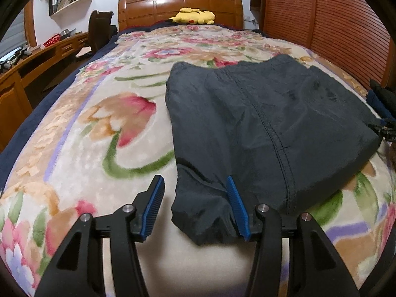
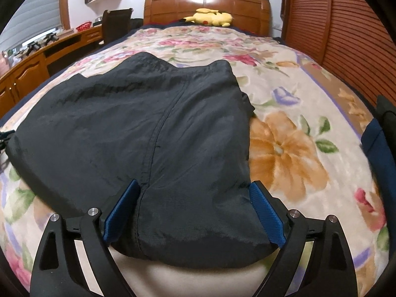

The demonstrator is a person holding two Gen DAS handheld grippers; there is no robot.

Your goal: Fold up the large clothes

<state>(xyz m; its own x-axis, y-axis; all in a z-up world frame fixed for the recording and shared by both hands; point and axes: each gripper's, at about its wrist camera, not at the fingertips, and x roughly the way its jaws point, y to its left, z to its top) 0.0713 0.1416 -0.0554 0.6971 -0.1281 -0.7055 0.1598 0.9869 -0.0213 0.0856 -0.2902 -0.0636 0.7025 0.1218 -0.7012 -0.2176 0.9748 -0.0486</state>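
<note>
I see the folded dark garment [image 1: 267,123] lying on the floral blanket [image 1: 99,128] of the bed. My left tool [image 1: 195,208] stands half open, the garment's near-left corner between its pads, unpinched. My right tool [image 2: 195,210] gapes wide, straddling the near-right edge. Bare blanket lies left and right of the tools.

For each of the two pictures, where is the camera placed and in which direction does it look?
Left wrist view: sits on the left gripper, looks down the bed toward the headboard; its fingers straddle the near left corner of the dark garment.
Right wrist view: sits on the right gripper, same direction; its open fingers flank the garment's near right part.
Both share the garment, floral blanket, yellow plush toy and headboard.
</note>
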